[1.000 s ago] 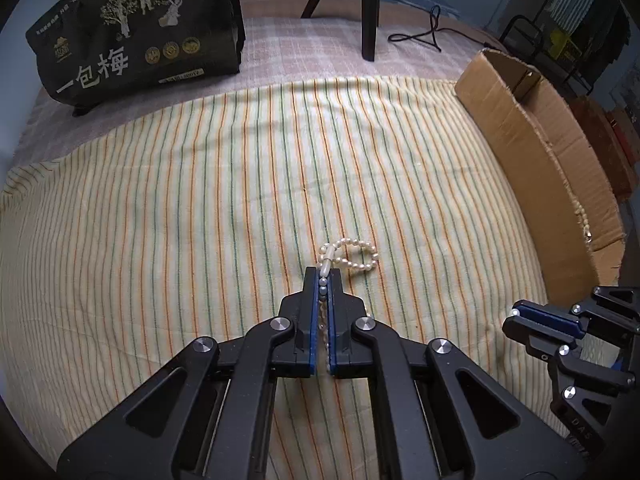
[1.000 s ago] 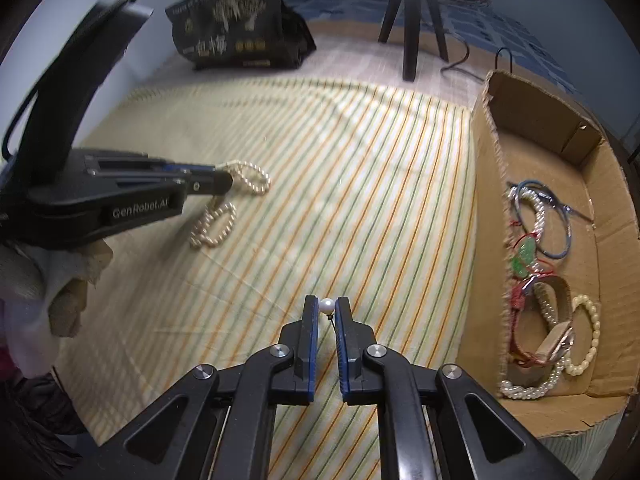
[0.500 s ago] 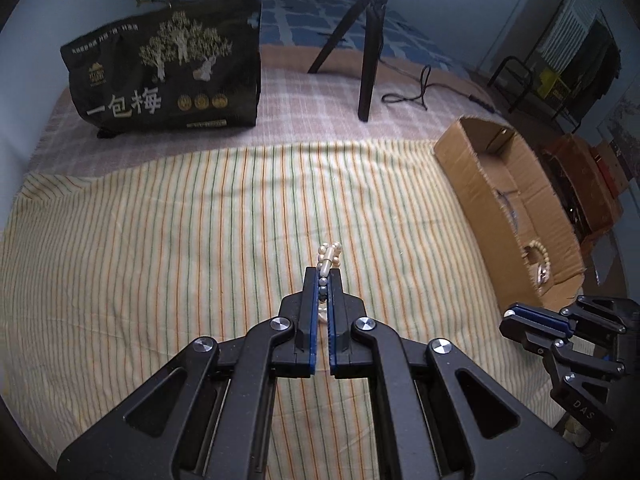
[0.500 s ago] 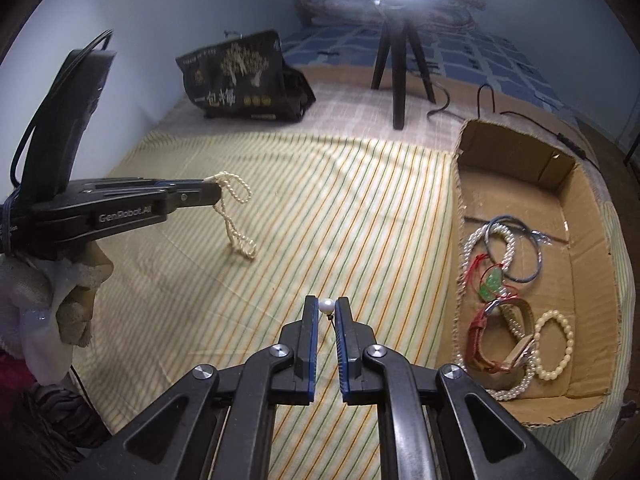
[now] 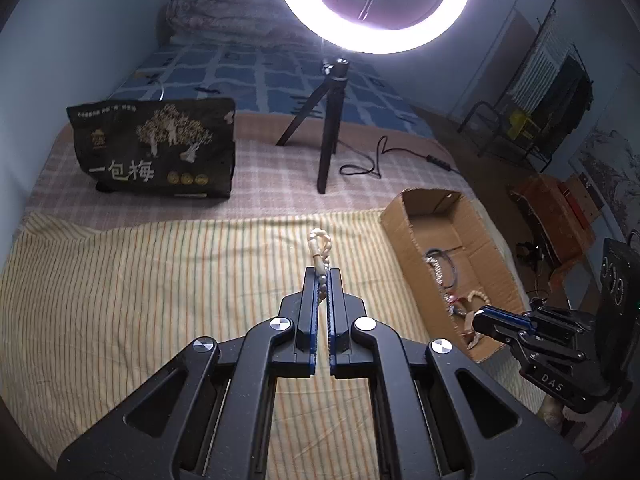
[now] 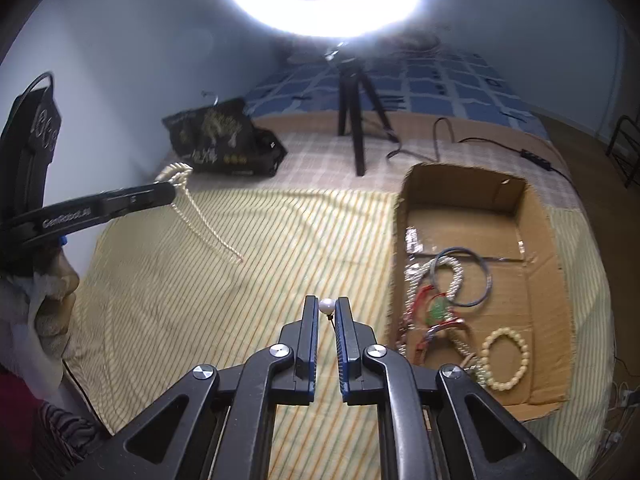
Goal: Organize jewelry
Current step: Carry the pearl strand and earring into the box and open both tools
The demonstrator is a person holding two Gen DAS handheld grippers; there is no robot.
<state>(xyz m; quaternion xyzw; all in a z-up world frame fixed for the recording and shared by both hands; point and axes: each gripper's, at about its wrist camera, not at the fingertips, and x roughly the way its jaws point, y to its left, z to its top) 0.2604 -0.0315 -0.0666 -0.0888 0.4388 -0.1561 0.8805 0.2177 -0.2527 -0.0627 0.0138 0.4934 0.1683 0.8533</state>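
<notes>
My left gripper (image 5: pixel 321 271) is shut on a pearl necklace (image 5: pixel 319 245) and holds it high above the striped cloth (image 5: pixel 160 280). In the right wrist view the necklace (image 6: pixel 208 222) hangs down from the left gripper (image 6: pixel 170 194), blurred by swinging. My right gripper (image 6: pixel 327 307) is shut on a small white pearl bead (image 6: pixel 327 305) with a thin dark pin below it. The cardboard box (image 6: pixel 536 280) to the right holds several bracelets and bead strings (image 6: pixel 452 296), also seen in the left wrist view (image 5: pixel 444 272).
A black snack bag (image 5: pixel 156 152) stands at the back left. A black tripod (image 5: pixel 328 128) with a ring light (image 5: pixel 372 4) and a cable (image 5: pixel 380 160) stand behind the cloth. The right gripper shows at the left view's lower right (image 5: pixel 486 318).
The left gripper has lifted the pearl necklace off the cloth and risen high; the necklace now dangles clear. The right gripper has also risen, still holding the bead.
</notes>
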